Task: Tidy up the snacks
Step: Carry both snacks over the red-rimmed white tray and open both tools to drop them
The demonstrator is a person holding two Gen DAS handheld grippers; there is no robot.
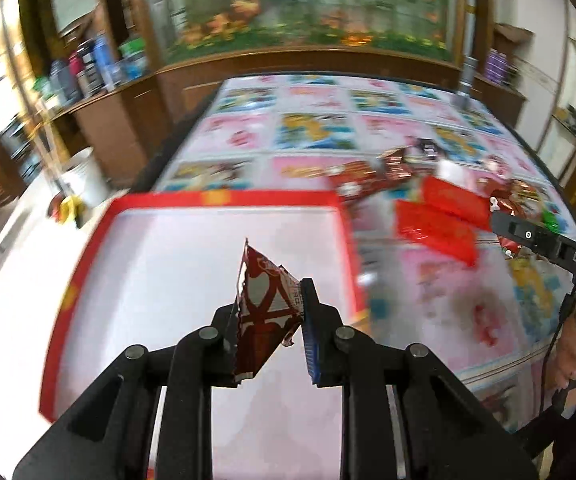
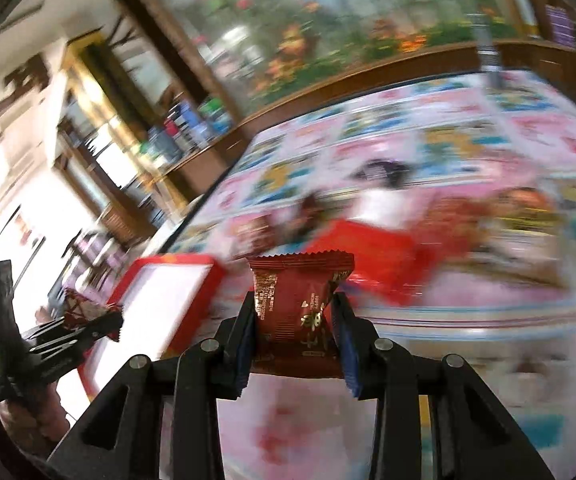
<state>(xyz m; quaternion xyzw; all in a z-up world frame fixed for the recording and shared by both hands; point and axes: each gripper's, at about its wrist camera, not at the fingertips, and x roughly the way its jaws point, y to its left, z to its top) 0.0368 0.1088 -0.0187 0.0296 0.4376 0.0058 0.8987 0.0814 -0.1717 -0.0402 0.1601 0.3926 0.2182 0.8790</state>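
My left gripper (image 1: pixel 270 322) is shut on a dark red and white snack packet (image 1: pixel 266 304) and holds it above the white tray with a red rim (image 1: pixel 216 199). My right gripper (image 2: pixel 295 326) is shut on a dark red snack packet (image 2: pixel 301 308) above the table, right of the tray (image 2: pixel 176 259). The left gripper with its packet shows at the left of the right wrist view (image 2: pixel 88 314). The right gripper shows at the right edge of the left wrist view (image 1: pixel 527 236). Several snack packets (image 1: pixel 435 216) lie in a pile on the table to the right of the tray.
The table has a pink cartoon-pattern cloth (image 1: pixel 311 128). A wooden cabinet with a fish tank (image 1: pixel 307 8) stands behind it. Bottles (image 1: pixel 96 64) stand on a shelf at the far left. A white bucket (image 1: pixel 84 176) stands on the floor left of the table.
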